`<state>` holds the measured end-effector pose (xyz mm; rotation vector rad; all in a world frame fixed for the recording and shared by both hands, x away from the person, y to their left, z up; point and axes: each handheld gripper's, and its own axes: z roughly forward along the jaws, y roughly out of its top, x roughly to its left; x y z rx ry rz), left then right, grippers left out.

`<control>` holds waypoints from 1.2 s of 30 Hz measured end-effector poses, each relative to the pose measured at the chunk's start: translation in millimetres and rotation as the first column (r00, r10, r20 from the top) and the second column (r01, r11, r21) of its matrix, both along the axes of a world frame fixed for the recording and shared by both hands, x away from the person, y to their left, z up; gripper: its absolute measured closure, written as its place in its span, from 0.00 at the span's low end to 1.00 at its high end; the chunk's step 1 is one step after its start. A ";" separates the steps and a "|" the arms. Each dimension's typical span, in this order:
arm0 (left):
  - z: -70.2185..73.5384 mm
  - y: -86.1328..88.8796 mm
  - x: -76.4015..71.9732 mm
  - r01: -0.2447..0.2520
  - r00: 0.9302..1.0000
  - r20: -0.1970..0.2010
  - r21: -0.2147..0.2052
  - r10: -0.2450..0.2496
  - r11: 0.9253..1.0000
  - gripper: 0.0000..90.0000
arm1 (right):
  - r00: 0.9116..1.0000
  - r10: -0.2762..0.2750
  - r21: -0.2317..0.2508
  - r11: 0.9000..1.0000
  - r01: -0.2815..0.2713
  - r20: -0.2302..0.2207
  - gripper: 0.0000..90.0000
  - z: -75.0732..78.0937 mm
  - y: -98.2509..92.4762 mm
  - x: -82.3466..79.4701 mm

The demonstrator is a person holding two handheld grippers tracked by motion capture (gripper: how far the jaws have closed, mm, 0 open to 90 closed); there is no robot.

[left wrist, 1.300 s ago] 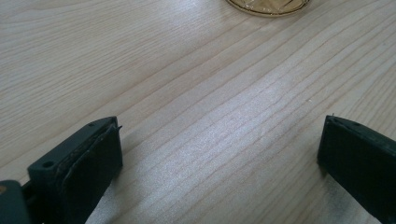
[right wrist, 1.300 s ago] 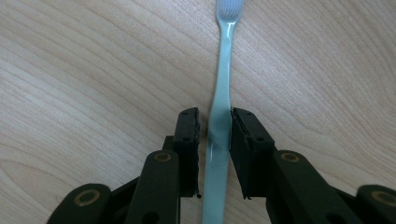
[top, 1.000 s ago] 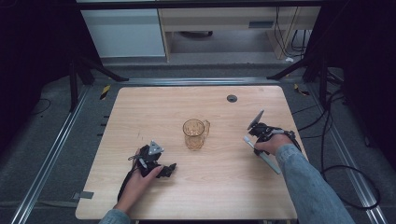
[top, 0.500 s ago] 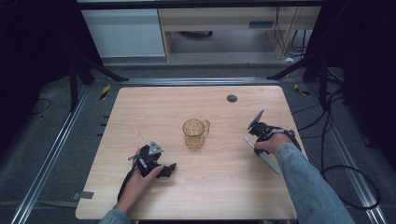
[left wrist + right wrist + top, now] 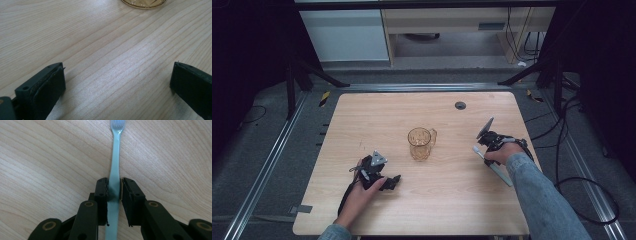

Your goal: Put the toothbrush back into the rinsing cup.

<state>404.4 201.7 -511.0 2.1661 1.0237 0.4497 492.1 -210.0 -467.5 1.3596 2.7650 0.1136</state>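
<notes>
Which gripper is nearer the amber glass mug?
Left gripper, slightly: it sits just below-left of the amber glass mug, open. The right gripper is farther off to its right, shut on a toothbrush.

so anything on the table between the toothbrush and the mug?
Nothing visible. The right gripper is shut on the toothbrush, and only bare table lies between it and the amber mug.

Pale mint toothbrush (image 5: 114, 165), amber glass mug (image 5: 420, 143), light wood-grain table (image 5: 362, 120), black gripper (image 5: 114, 192)
</notes>
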 end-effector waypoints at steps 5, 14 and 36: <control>0.0 0.0 -0.1 -0.001 1.000 0.000 0.001 0.001 1.000 0.00 | 1.000 -0.001 -0.002 1.000 0.001 0.001 0.85 0.0 -0.7 0.3; 0.1 0.0 0.0 -0.001 1.000 0.001 0.002 0.001 1.000 0.00 | 1.000 0.008 -0.006 1.000 -0.008 -0.005 0.87 0.2 -0.1 1.0; 0.1 0.1 0.1 0.001 1.000 0.002 0.003 -0.001 1.000 0.00 | 0.995 -0.003 0.134 0.991 -0.011 0.100 0.88 36.3 0.9 -7.7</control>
